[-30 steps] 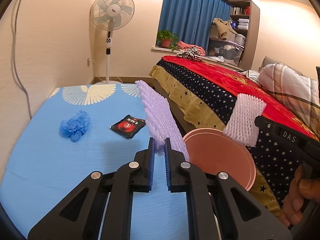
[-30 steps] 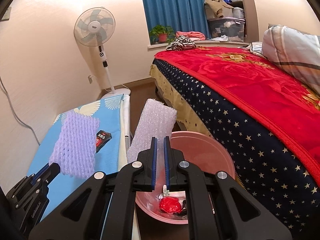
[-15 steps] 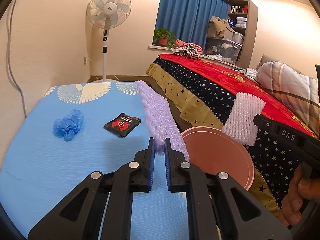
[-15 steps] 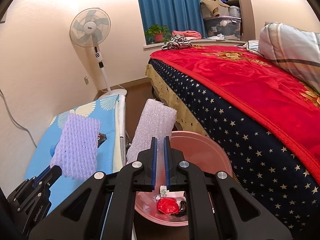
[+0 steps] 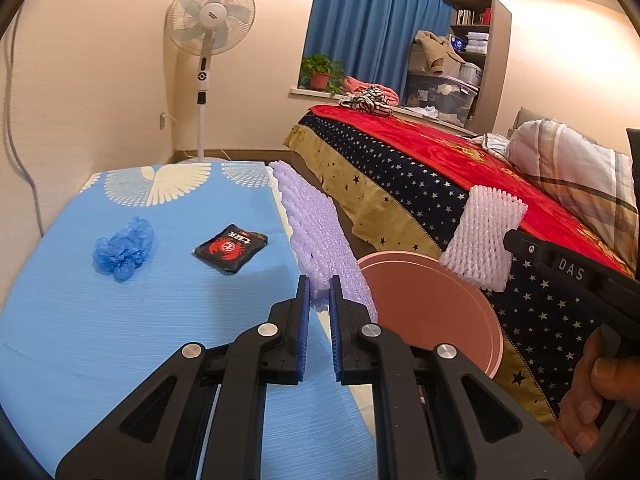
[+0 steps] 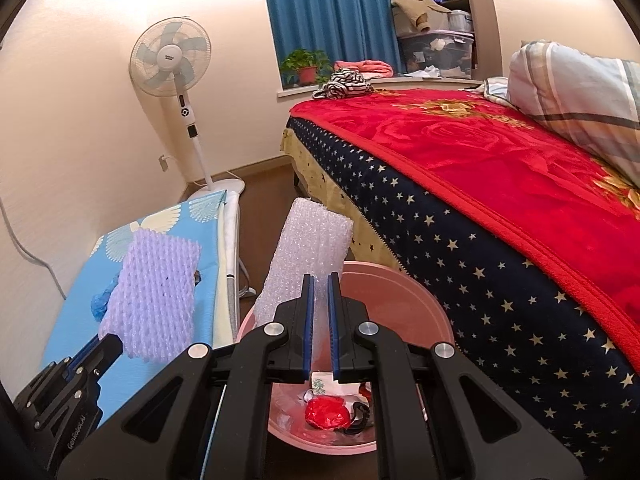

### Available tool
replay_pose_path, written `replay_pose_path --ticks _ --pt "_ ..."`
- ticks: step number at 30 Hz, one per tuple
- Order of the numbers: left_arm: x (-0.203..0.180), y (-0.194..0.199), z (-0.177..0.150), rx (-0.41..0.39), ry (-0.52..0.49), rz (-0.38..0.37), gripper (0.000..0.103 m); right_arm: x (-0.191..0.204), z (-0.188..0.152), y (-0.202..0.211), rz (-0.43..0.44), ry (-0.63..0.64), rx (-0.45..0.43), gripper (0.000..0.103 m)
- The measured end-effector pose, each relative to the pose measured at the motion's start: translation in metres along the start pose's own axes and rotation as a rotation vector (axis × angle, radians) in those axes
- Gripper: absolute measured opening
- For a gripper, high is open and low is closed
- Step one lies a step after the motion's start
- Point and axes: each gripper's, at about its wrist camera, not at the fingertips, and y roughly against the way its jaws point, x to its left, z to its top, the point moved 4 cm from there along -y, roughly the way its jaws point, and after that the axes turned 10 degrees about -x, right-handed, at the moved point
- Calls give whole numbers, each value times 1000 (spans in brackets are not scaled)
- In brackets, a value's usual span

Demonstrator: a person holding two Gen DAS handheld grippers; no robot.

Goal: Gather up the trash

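Observation:
My left gripper is shut on a purple foam net sleeve, held above the right edge of the blue table; the sleeve also shows in the right wrist view. My right gripper is shut on a white foam net sleeve, held over the pink bin; the sleeve also shows in the left wrist view. The bin holds red and white scraps. A crumpled blue plastic piece and a black sachet with a red crab lie on the table.
The bin stands on the floor between the table and a bed with a red blanket. A standing fan is against the far wall. A pillow lies on the bed.
Both grippers kept hold of their foam sleeves. The left view has drifted slightly, so the table items sit a little lower left. The right gripper stays over the bin.

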Motion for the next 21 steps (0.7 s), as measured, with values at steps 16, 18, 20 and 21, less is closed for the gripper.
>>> replay_pose_path --ticks 16,18,20,21 --pt "-31 -28 -12 39 -3 -58 9 -23 -8 -14 -68 -17 24 7" --pt "-34 -33 -15 46 -5 -64 10 -26 -8 -16 -76 -16 26 7" --pt "-37 -36 -17 53 -5 -70 10 -30 -9 -18 -86 -19 28 7" --pt "-38 -38 -17 55 -5 -72 9 -32 -9 -19 -91 -22 31 7"
